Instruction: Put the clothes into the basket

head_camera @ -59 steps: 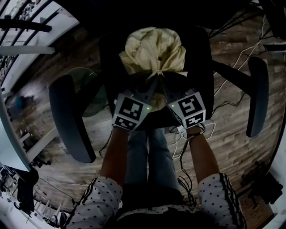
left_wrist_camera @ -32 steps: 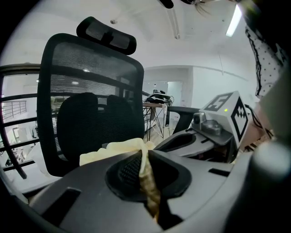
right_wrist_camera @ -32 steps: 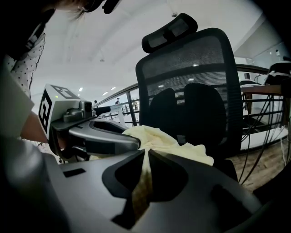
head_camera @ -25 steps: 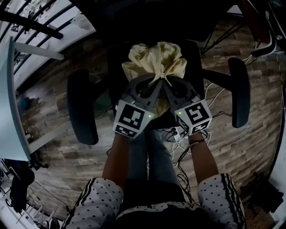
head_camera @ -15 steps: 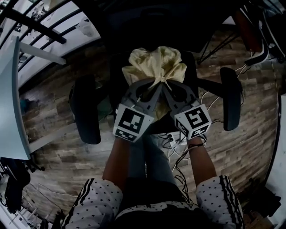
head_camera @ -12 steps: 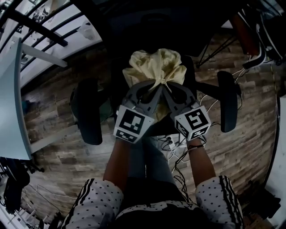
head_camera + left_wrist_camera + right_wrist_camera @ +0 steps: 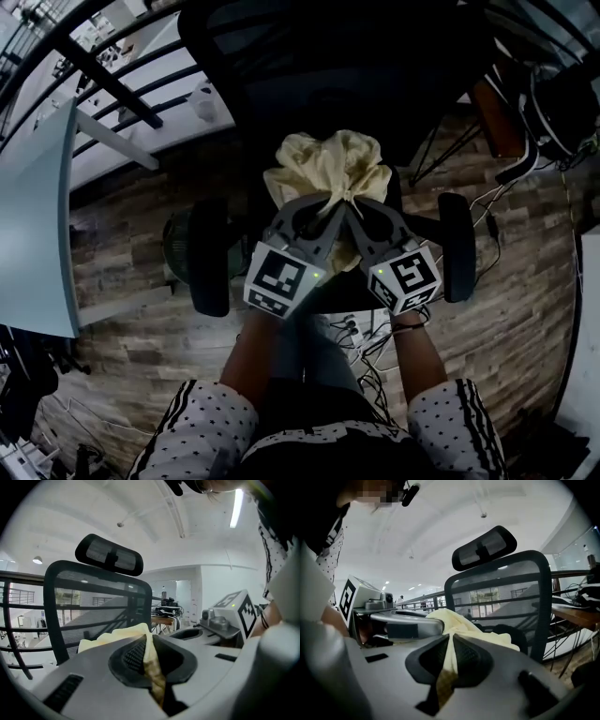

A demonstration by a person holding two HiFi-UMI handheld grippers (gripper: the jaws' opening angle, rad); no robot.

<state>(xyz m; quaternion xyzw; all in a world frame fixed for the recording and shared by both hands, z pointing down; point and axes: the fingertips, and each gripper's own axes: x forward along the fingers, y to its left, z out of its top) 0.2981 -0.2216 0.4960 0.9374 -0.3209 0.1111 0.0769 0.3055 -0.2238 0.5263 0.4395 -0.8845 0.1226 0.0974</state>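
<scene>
Pinching one cloth with both grippers over the chair

Closest to the camera, two black sleeves with white dots (image 7: 202, 427) lead to bare forearms, each carrying a grey gripper with a square-marked cube. Both grippers reach over the front of the black mesh-backed office chair (image 7: 70, 602). The left gripper (image 7: 332, 202) has its jaws closed tight on a fold of the pale yellow crumpled cloth (image 7: 328, 164), which runs between the ribbed pads. The right gripper (image 7: 349, 202) clamps the same cloth just beside it, jaws pressed together on the fabric. Past the tips, the cloth bunches up over the chair's seat, in front of the mesh back; whether it touches the seat cannot be told. Two black armrests (image 7: 208, 272) flank it, and a wood-plank floor (image 7: 131, 272) lies under the chair
</scene>
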